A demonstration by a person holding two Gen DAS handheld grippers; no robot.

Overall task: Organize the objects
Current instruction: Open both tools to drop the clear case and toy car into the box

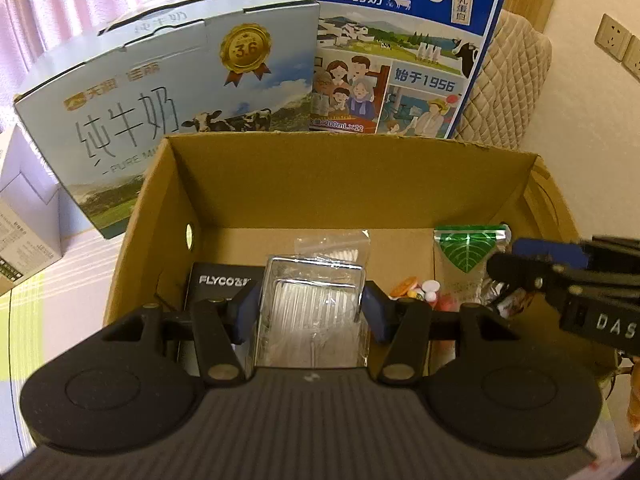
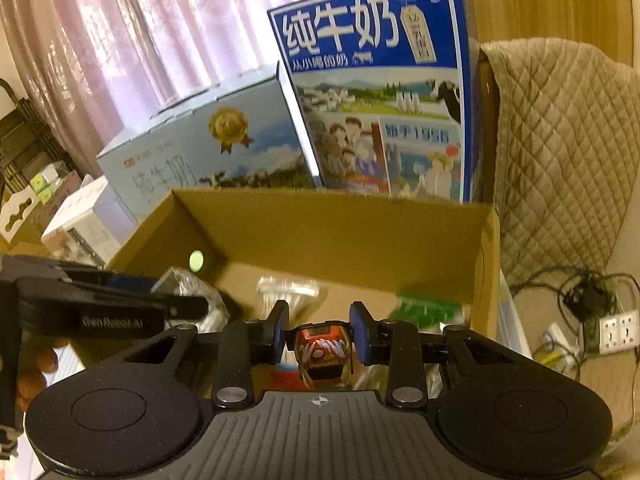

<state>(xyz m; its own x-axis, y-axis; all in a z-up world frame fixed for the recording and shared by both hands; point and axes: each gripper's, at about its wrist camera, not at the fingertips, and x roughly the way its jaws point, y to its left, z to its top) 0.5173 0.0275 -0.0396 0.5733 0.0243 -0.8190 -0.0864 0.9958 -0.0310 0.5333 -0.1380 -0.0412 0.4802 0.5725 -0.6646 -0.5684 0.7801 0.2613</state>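
Left claw point(image 1: 312, 304) grips a clear plastic packet point(image 1: 310, 304) between its blue pads, held over the open cardboard box point(image 1: 348, 184). Right claw point(image 2: 319, 338), set narrow, pinches a small red-and-black snack packet point(image 2: 322, 350) above the same box.

Inside the box, on its floor, lie a black FLYCO carton point(image 1: 218, 284) at the left, a clear bag of white sticks point(image 1: 334, 246) toward the back, a green leaf-printed pouch point(image 1: 466, 252) at the right, and a cluster of small orange, white and pink sweets point(image 1: 420, 290) just beside that pouch.

Behind the box stand two milk cartons: a pale blue one point(image 1: 160, 92) on the left and a dark blue one point(image 1: 400, 48) upright on the right, side by side.
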